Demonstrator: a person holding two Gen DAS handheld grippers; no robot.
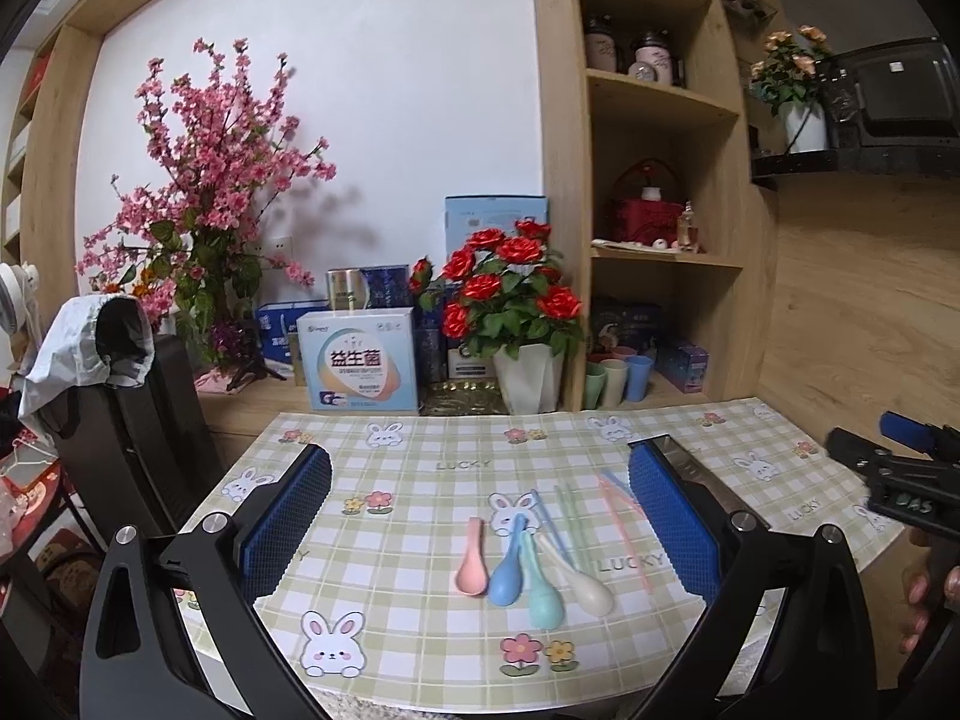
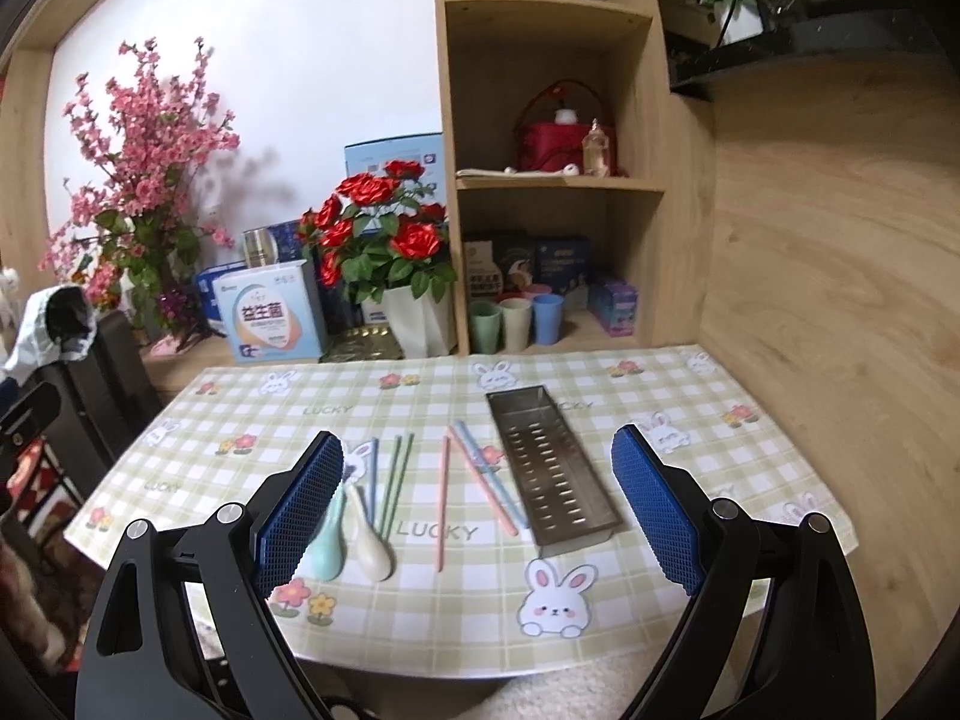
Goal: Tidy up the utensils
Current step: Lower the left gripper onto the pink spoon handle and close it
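Four spoons lie side by side on the checked tablecloth: pink [image 1: 471,564], blue [image 1: 507,567], mint [image 1: 540,591] and cream [image 1: 579,576]. Mint [image 2: 329,531] and cream [image 2: 369,537] spoons also show in the right wrist view. Green [image 2: 397,477], pink [image 2: 443,501] and blue [image 2: 489,474] chopsticks lie beside a perforated steel tray [image 2: 549,468]. My left gripper [image 1: 480,513] is open and empty above the spoons. My right gripper [image 2: 477,501] is open and empty above the chopsticks and tray; it shows at the right edge of the left wrist view [image 1: 900,474].
Red roses in a white pot [image 2: 414,324], a white and blue box [image 2: 270,312], pink blossoms [image 2: 144,180] and pastel cups [image 2: 516,321] stand behind the table. A wooden shelf unit [image 2: 552,180] rises at the back. A black chair [image 1: 138,420] stands at the left.
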